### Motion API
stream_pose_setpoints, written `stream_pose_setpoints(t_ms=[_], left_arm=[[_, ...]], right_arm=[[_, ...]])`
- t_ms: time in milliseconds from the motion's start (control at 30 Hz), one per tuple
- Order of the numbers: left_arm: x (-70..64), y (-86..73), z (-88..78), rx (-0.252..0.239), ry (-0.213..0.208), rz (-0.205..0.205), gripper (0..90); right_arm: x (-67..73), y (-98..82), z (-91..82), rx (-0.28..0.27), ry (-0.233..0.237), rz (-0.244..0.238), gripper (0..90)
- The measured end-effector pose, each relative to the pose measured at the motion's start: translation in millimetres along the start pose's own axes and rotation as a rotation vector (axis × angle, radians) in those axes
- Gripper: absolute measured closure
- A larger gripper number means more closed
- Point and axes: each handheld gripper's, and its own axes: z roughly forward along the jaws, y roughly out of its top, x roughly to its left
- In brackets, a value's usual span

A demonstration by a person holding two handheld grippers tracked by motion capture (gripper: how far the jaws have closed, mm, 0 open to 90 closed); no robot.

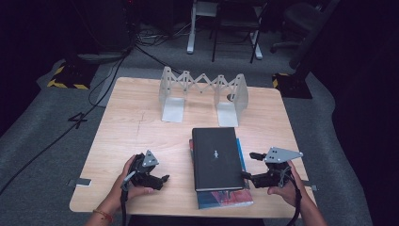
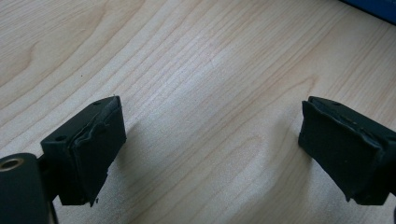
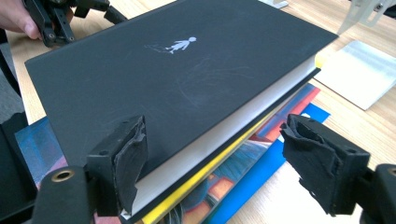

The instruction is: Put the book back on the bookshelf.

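Note:
A black hardcover book [image 1: 217, 157] [image 3: 177, 79] with a small white figure on its cover lies on top of a colourful book [image 1: 225, 197] [image 3: 243, 172] at the front middle of the wooden table [image 1: 136, 127]. My right gripper [image 1: 248, 165] [image 3: 219, 168] is open at the black book's right edge. One jaw is over the cover's corner, the other out beside the stack. My left gripper [image 1: 161, 181] [image 2: 210, 149] is open over bare wood left of the books, with nothing between its jaws.
A clear, accordion-style book rack [image 1: 202, 87] with two metal base plates [image 3: 359, 70] stands at the back of the table. Chairs and cables sit on the dark floor beyond. A blue book edge [image 2: 373, 7] peeks into the left gripper view.

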Motion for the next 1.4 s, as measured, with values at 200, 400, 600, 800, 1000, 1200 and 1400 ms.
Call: stream_pose_setpoints(t_ms=[200,400,600,800,1000,1200,1400], left_arm=[[-2.7,5.6,3.0,0.015,0.004,-0.013,7.9],[-4.2,16.4,9.2,0.008,0.003,0.023,15.7],[-2.5,33.2,8.7,-0.061,-0.023,0.031,19.8],[-5.6,53.3,15.2,-0.097,-0.029,0.058,21.7],[-4.1,67.3,26.7,-0.111,-0.021,0.066,24.2],[1.0,76.5,33.6,-0.138,-0.018,0.049,25.8],[3.3,84.4,43.3,-0.139,0.017,0.059,29.1]], right_arm=[[1.7,4.2,16.8,0.012,0.065,0.030,15.9],[-15.7,5.0,36.1,0.036,0.185,0.116,3.0],[-25.3,7.9,52.7,0.061,0.292,0.154,0.0],[-24.9,10.2,53.3,0.073,0.292,0.148,0.0],[-21.0,11.8,54.9,0.065,0.278,0.139,0.0],[-11.7,19.0,58.0,0.064,0.250,0.092,1.0],[-9.7,20.9,62.2,0.059,0.263,0.082,1.1]])
